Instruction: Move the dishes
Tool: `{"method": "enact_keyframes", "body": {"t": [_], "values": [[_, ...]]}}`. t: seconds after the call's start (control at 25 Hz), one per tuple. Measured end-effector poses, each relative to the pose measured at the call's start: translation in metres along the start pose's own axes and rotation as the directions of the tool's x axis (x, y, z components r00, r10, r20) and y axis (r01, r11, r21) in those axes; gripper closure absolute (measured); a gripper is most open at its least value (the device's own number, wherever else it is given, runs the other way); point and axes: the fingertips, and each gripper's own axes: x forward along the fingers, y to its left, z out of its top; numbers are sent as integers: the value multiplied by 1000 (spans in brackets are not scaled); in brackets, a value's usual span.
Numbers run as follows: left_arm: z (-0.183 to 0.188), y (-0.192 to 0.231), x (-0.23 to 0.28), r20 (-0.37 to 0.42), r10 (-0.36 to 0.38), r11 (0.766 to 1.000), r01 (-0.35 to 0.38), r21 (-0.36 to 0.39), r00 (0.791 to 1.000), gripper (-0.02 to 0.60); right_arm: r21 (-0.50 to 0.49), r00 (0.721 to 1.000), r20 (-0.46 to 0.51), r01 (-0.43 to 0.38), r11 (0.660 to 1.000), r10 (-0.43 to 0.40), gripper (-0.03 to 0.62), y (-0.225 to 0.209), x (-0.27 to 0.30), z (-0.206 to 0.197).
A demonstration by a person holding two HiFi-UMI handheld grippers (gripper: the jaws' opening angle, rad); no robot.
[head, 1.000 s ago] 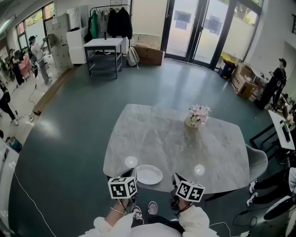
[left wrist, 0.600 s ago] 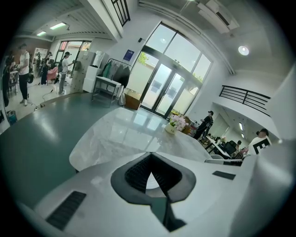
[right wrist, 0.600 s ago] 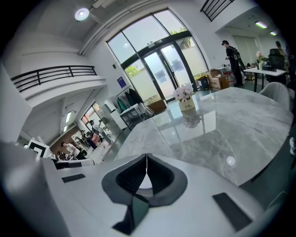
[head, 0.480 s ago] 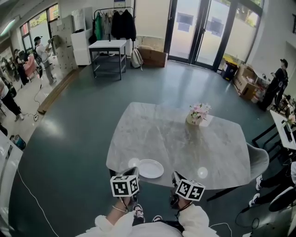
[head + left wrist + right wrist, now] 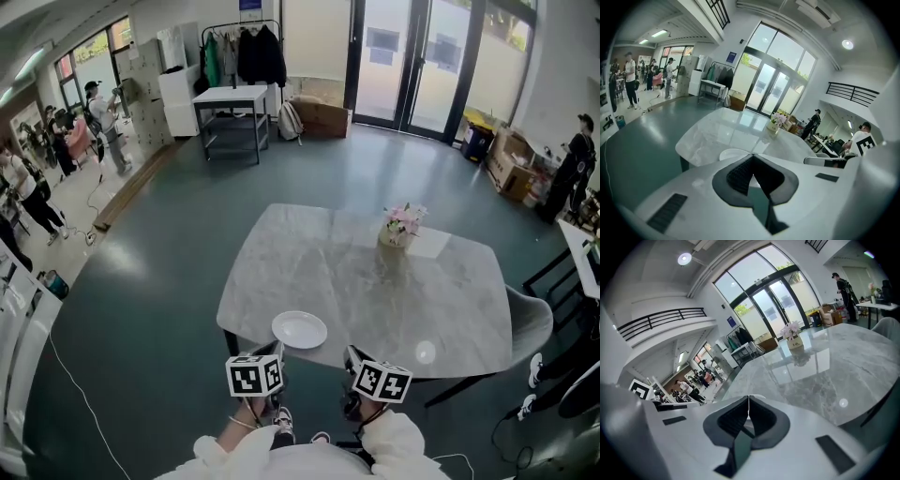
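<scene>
A white plate [image 5: 300, 329] lies empty near the front edge of the marble table [image 5: 450, 300], left of centre. My left gripper [image 5: 263, 362] is held below that edge, just short of the plate, and my right gripper [image 5: 362, 364] hangs beside it to the right. Neither touches the table. In the left gripper view the jaws meet at their tips [image 5: 752, 155] with nothing between them, and the plate [image 5: 730, 153] shows just beyond. The right gripper [image 5: 748, 398] is likewise shut and empty.
A vase of pink flowers [image 5: 398, 228] stands at the table's far right with a white sheet [image 5: 430, 244] beside it. A grey chair [image 5: 531, 323] sits at the table's right side. People stand far left and far right; a white bench [image 5: 232, 97] is at the back.
The table and plate have slid upward in the head view, so the plate now lies a little farther from the grippers. Both grippers stay shut near the body.
</scene>
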Motion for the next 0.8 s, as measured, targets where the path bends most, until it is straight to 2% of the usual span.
{"method": "enact_keyframes", "body": {"t": [0.28, 0.8], "values": [[10, 0, -1, 29, 21, 1000, -21, -5, 999, 575, -34, 1000, -19, -8, 999, 8, 534, 0, 1, 5], [16, 5, 3, 18, 26, 999, -26, 18, 1000, 575, -58, 999, -44, 4, 998, -6, 537, 4, 9, 7]]}}
